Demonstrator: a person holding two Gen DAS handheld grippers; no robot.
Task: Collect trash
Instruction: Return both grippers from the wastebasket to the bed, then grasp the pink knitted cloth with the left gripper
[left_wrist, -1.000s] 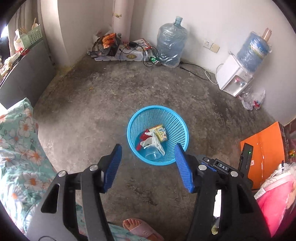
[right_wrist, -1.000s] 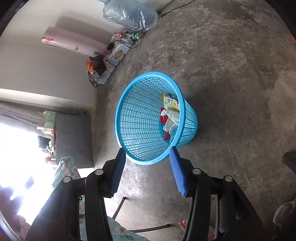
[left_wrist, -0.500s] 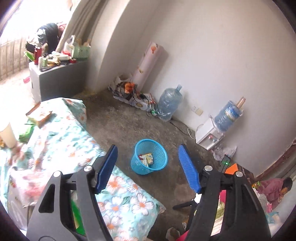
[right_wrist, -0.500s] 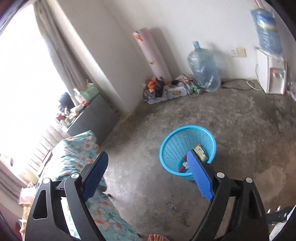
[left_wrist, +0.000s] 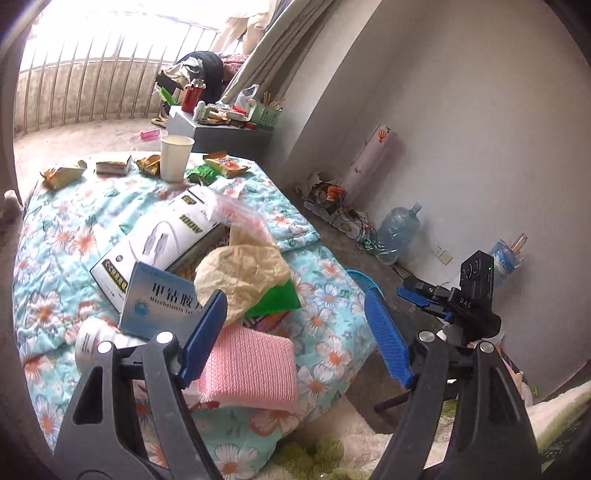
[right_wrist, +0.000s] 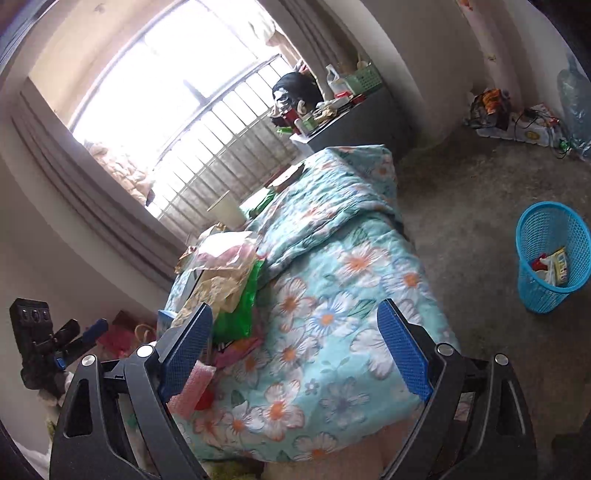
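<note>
Reading "Mecobalamin" on blue box (left_wrist: 162, 301); camera "DAS" (left_wrist: 476, 282).

Nothing is sitting between the left gripper's (left_wrist: 295, 336) spread fingers except bare floral quilt (left_wrist: 332, 332); a pink pad (left_wrist: 251, 369) and crumpled paper (left_wrist: 243, 273) are crowding its left finger. The right gripper's (right_wrist: 295, 347) gap is likewise lying over bare quilt, a green wrapper (right_wrist: 240, 306) pressing beside its left finger.

We see a bed under a floral quilt (right_wrist: 332, 266) on a bare concrete floor (right_wrist: 461, 192). Far off, daylight floods through a barred window (right_wrist: 207, 122) with curtains (left_wrist: 266, 55). Pale plaster walls (left_wrist: 461, 129) stand right.
</note>
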